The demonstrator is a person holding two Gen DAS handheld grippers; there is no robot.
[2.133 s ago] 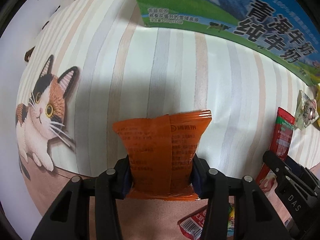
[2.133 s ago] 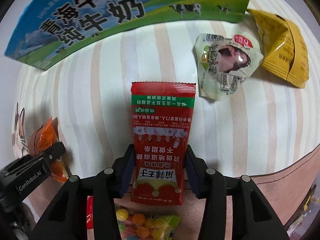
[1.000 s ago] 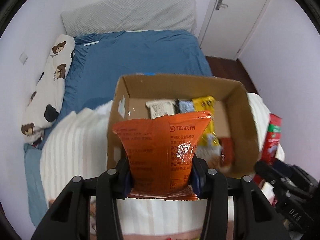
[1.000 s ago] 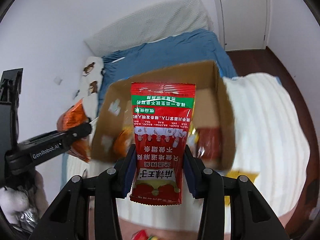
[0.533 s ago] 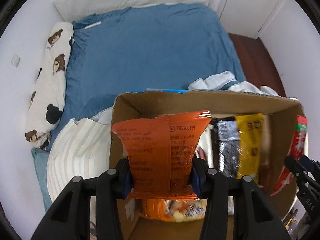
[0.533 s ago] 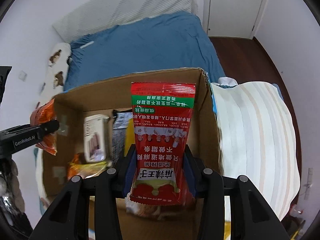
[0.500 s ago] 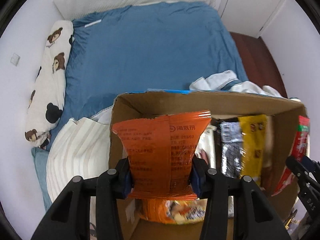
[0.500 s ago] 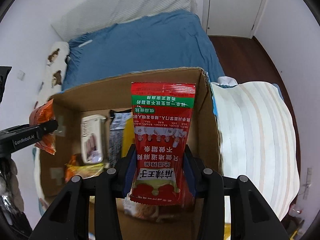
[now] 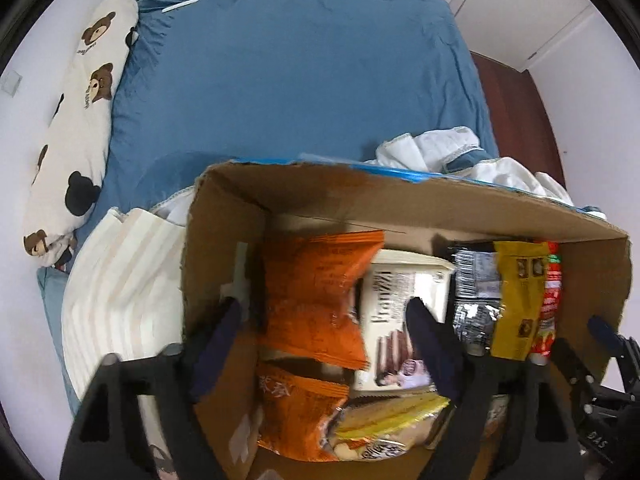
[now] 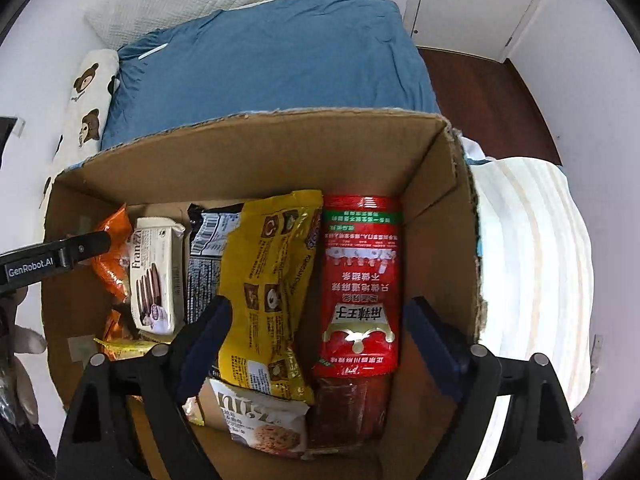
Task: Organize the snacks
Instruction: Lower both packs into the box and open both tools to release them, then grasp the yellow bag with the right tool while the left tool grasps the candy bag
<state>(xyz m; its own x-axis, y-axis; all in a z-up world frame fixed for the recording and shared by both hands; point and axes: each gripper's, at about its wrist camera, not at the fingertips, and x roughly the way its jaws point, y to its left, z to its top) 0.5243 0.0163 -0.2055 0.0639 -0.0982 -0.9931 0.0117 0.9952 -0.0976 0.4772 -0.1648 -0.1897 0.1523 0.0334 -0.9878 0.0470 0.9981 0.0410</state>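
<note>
A cardboard box (image 9: 420, 200) (image 10: 248, 152) stands open on the bed, with several snack packs inside. My left gripper (image 9: 324, 312) is open above the box's left end; the orange snack pack (image 9: 316, 300) lies loose in the box below it, blurred. My right gripper (image 10: 318, 320) is open above the box's right end; the red snack pack (image 10: 362, 284) lies free in the box against the right wall. The left gripper's finger (image 10: 56, 258) shows at the left in the right wrist view.
In the box lie a white Franzi biscuit pack (image 10: 154, 276), a black pack (image 10: 206, 256), a yellow pack (image 10: 272, 280) and a second orange pack (image 9: 296, 412). A blue bed sheet (image 9: 280, 80), a bear-print pillow (image 9: 76, 128) and a striped cloth (image 10: 532, 260) surround the box.
Both grippers have opened and let go of their packs. The orange pack and the red pack have dropped into the box. Both grippers moved closer over the box.
</note>
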